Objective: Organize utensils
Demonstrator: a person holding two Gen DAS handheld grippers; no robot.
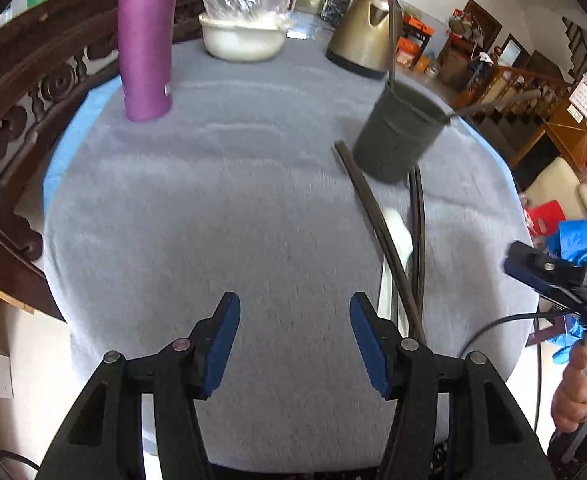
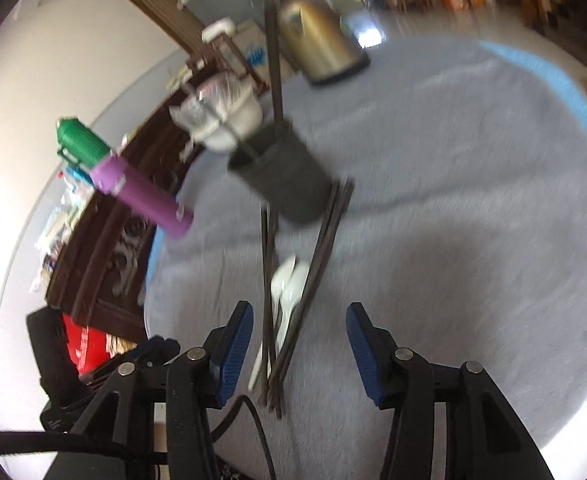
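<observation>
Two grippers hang over the grey cloth, both with jaws spread wide and nothing between them: the left gripper [image 1: 295,320] and the right gripper [image 2: 299,330]. The dark holder [image 1: 399,134] already has chopsticks standing in it, while loose chopsticks [image 2: 313,276] and a white spoon [image 2: 287,292] lie just before it, probably next to be gathered by the right gripper.

Your left wrist camera looks level across the table [image 1: 213,208], holder [image 1: 399,136] ahead to the right. Your right wrist camera sits tilted, facing the same holder [image 2: 289,184] closer. Both share chopsticks [image 1: 377,224], kettle [image 1: 363,36], purple bottle [image 1: 145,44].
</observation>
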